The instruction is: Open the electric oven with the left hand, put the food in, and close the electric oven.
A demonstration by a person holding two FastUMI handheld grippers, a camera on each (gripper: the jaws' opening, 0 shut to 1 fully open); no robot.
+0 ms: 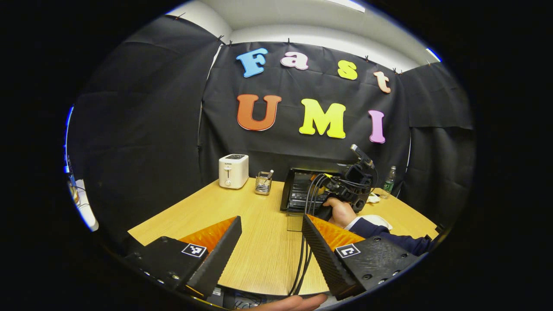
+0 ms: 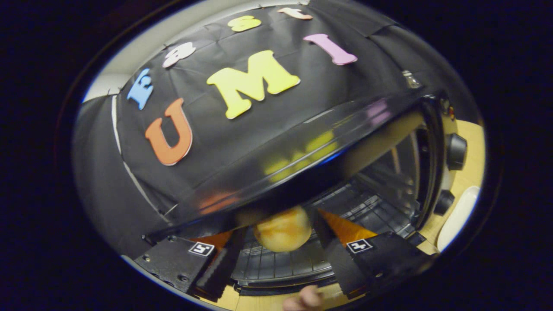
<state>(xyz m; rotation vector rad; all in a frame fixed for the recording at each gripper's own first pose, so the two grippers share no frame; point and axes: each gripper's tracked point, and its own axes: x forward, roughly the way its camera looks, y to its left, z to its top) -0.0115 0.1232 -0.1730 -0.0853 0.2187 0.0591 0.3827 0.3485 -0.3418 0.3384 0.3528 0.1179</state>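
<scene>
The black electric oven (image 1: 298,190) stands at the back of the wooden table (image 1: 259,242) with its glass door (image 1: 295,221) folded down. My left gripper (image 1: 271,224) hangs open over the table, well short of the oven, with nothing between its fingers. In the left gripper view a hand (image 1: 341,211) holds my right gripper (image 1: 352,185) at the oven's mouth. A round golden bun (image 2: 283,233) lies over the wire rack (image 2: 281,261) inside the oven (image 2: 302,172). My right gripper (image 2: 281,229) brackets it, with narrow gaps at both fingers.
A white toaster (image 1: 233,171) and a small glass holder (image 1: 263,182) stand left of the oven, and a bottle (image 1: 389,180) stands to its right. A white plate (image 1: 380,220) lies beside the sleeve. The oven's knobs (image 2: 456,151) are on its right side, near the plate (image 2: 458,216).
</scene>
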